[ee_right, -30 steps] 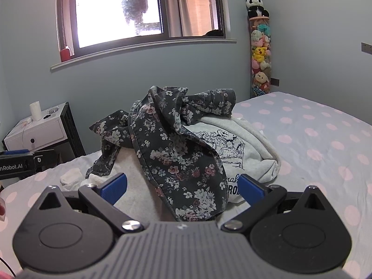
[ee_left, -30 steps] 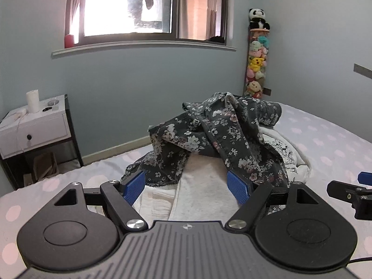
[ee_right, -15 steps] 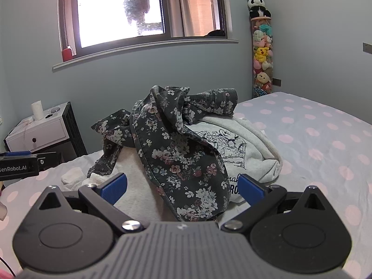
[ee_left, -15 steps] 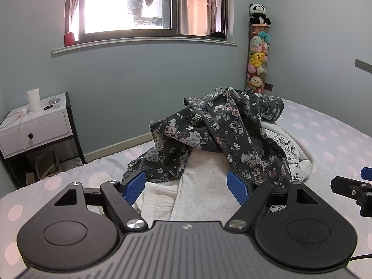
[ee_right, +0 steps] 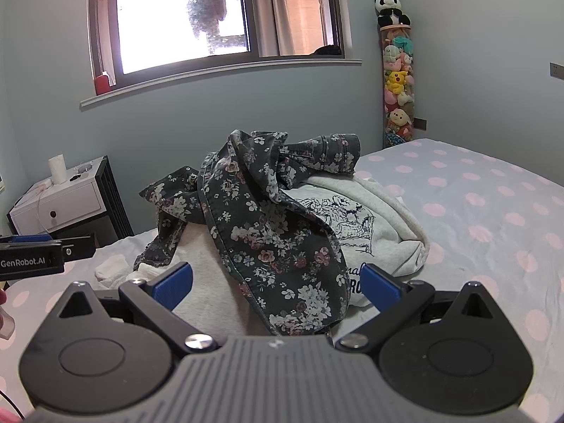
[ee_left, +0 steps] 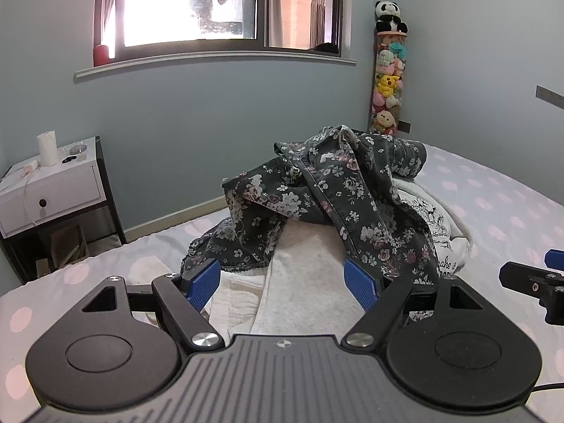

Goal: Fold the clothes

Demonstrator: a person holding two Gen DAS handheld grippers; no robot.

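Approach step is being judged in hand: left claw and right claw, both spread wide and empty, are being held before the floral garment heaped (atop pale clothes) on the bed; an edge is needing gripping next.

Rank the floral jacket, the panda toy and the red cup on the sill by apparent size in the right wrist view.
1. Floral jacket, by far the largest, though also nearest the camera.
2. Panda toy.
3. Red cup, slightly smaller than the panda.
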